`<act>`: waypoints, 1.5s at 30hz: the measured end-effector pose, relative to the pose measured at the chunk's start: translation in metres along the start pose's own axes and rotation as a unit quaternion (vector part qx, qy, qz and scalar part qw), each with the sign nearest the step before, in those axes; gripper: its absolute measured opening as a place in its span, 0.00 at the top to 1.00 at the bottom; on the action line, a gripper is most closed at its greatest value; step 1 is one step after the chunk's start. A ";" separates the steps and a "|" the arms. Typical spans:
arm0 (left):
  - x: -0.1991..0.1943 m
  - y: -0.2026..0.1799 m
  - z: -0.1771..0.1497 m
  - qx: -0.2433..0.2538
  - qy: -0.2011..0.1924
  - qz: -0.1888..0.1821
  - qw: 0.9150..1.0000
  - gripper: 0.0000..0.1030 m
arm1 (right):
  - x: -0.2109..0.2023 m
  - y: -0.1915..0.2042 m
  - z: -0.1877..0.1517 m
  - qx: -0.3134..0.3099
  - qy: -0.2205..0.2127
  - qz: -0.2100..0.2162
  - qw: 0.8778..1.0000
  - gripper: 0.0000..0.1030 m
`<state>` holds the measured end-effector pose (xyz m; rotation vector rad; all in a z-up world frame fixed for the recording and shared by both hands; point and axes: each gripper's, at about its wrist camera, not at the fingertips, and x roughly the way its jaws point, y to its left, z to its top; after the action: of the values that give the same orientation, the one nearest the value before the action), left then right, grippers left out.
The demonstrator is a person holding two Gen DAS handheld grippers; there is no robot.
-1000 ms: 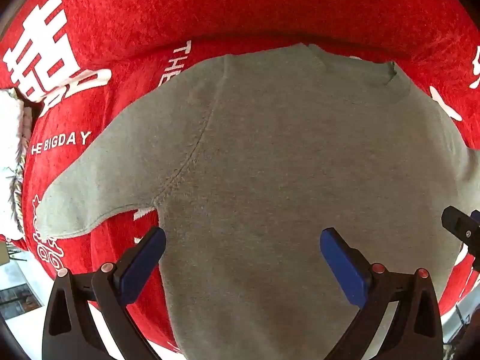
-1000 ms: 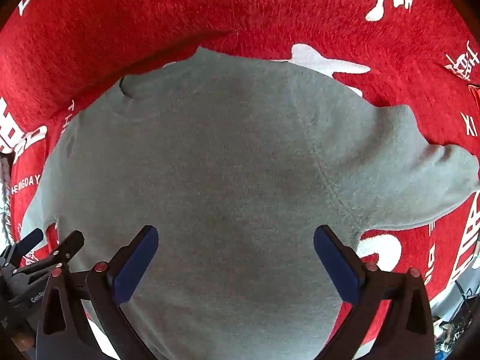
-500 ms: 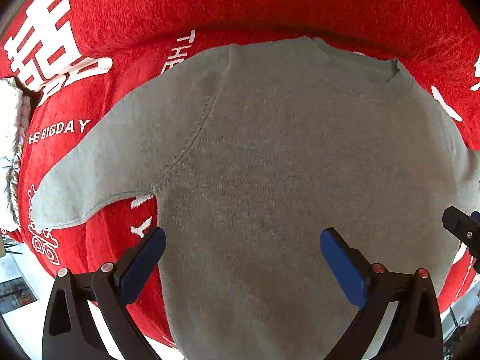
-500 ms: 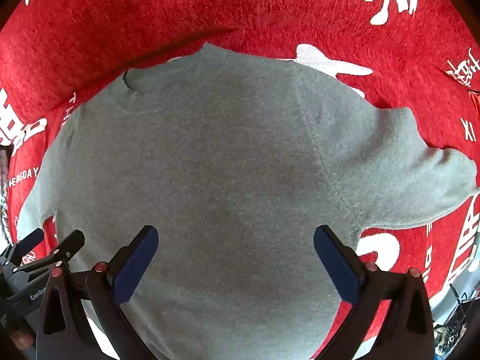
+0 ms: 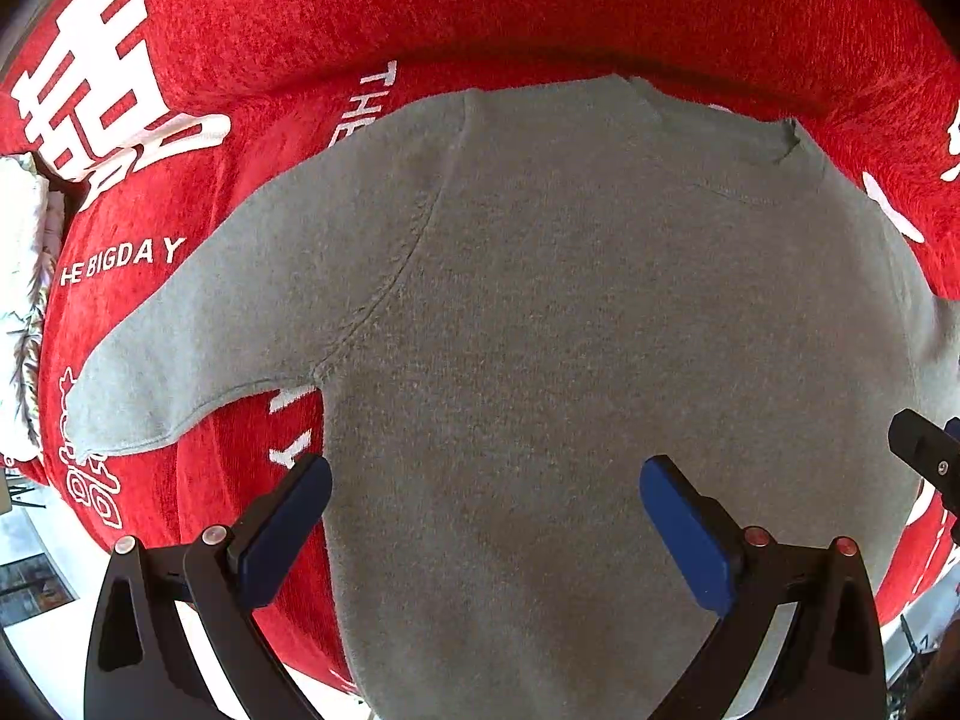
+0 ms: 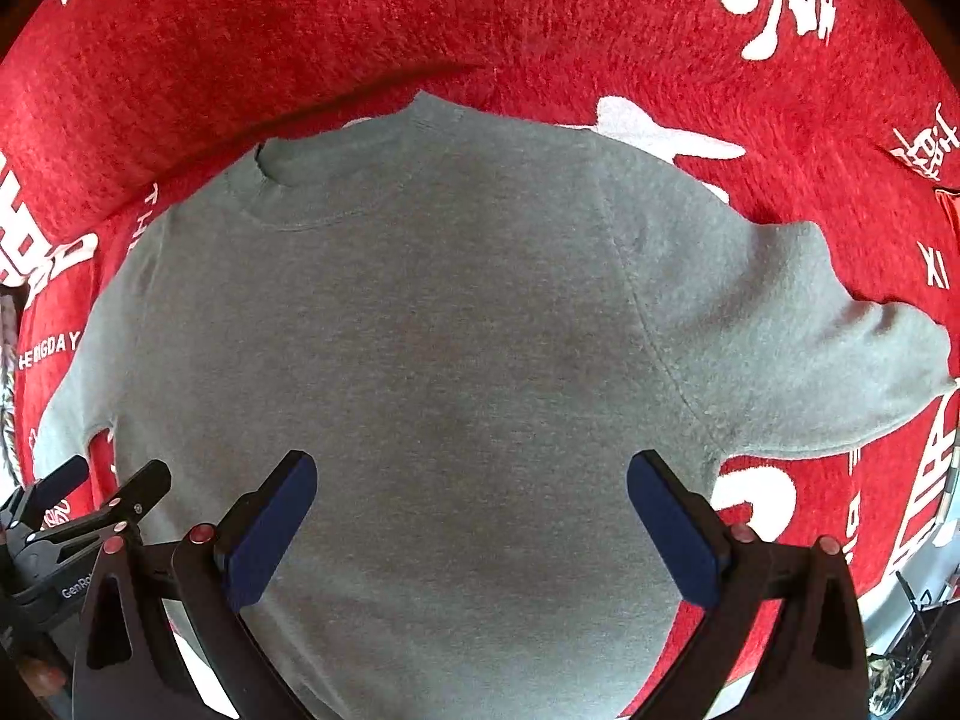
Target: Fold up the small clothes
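Note:
A small grey sweatshirt (image 5: 570,330) lies flat on a red cloth, neck away from me, both sleeves spread out. It also shows in the right wrist view (image 6: 450,330). My left gripper (image 5: 485,531) is open and empty above the lower left part of the body, near the left sleeve (image 5: 198,354). My right gripper (image 6: 471,525) is open and empty above the lower right part, near the right sleeve (image 6: 810,360). The left gripper also shows at the lower left of the right wrist view (image 6: 96,498). The shirt's hem is hidden below both views.
The red cloth (image 5: 540,12) with white lettering covers the surface and rises in a fold behind the shirt. A white fuzzy thing (image 5: 18,300) lies at the left edge. The cloth's front edge (image 6: 900,564) and floor clutter show at lower right.
Both grippers have drawn back slightly; the sweatshirt sits a little higher and smaller in view. Both stay open and the shirt has not moved.

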<state>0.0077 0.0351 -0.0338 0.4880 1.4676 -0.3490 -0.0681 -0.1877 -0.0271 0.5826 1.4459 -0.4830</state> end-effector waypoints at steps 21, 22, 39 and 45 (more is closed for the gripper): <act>0.000 0.009 -0.011 -0.005 -0.001 -0.001 1.000 0.00 | -0.001 0.009 -0.004 -0.006 0.000 -0.001 1.000 0.00; 0.000 0.009 -0.011 -0.004 -0.001 -0.001 1.000 0.00 | -0.001 0.009 -0.004 -0.005 0.000 0.002 1.000 0.00; 0.002 0.016 -0.006 -0.010 0.004 -0.006 1.000 0.00 | -0.001 0.017 -0.003 -0.006 0.001 0.004 1.000 0.00; 0.002 0.018 -0.004 -0.011 0.002 -0.006 1.000 0.00 | -0.002 0.022 0.000 -0.014 0.007 -0.002 1.000 0.00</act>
<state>0.0136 0.0524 -0.0341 0.4635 1.4782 -0.3416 -0.0545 -0.1705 -0.0238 0.5621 1.4641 -0.4624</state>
